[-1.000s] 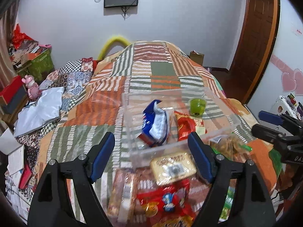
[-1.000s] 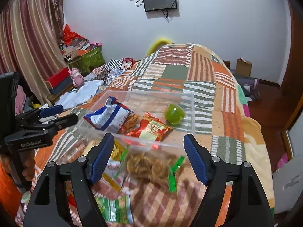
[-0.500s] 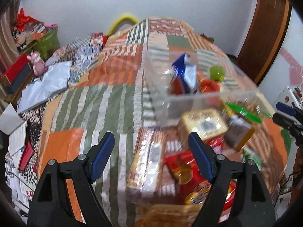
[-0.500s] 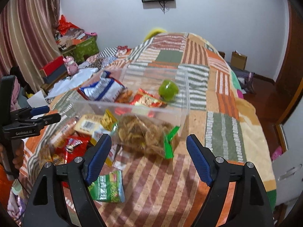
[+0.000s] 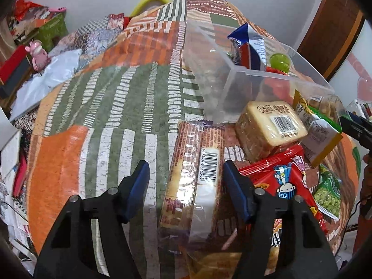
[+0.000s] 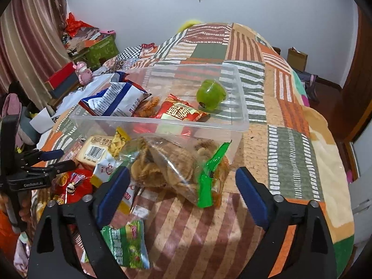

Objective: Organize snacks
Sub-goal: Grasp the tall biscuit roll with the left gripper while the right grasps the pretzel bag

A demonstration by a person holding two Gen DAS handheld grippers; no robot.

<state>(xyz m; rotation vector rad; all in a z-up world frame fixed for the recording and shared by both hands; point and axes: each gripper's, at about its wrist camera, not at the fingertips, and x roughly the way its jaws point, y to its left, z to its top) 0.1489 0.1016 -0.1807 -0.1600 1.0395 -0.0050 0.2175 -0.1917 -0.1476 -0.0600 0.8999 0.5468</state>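
A clear plastic bin point(image 6: 241, 118) sits on the patchwork bed and holds a blue-white bag point(image 6: 116, 98), a red packet point(image 6: 179, 114) and a green cup point(image 6: 210, 94). My left gripper point(image 5: 186, 181) is open, its jaws either side of a long brown cracker pack point(image 5: 195, 181). A tan biscuit pack point(image 5: 269, 123) and a red bag point(image 5: 286, 183) lie to the right of the cracker pack. My right gripper point(image 6: 181, 190) is open, low over a clear bag of fried chips point(image 6: 176, 169) with a green seal. A green pea packet point(image 6: 126, 244) lies near its left finger.
The bed's patchwork quilt point(image 5: 116, 121) stretches far and left. Boxes, a pink toy point(image 5: 38, 52) and clutter lie on the floor to the left. A wooden door point(image 5: 330, 30) stands to the right. The left gripper shows at the left edge of the right wrist view point(image 6: 46, 162).
Both grippers have dropped lower and closer to the snacks in front of the bin. The left one now straddles the long cracker pack; the right one has closed in on the chip bag.
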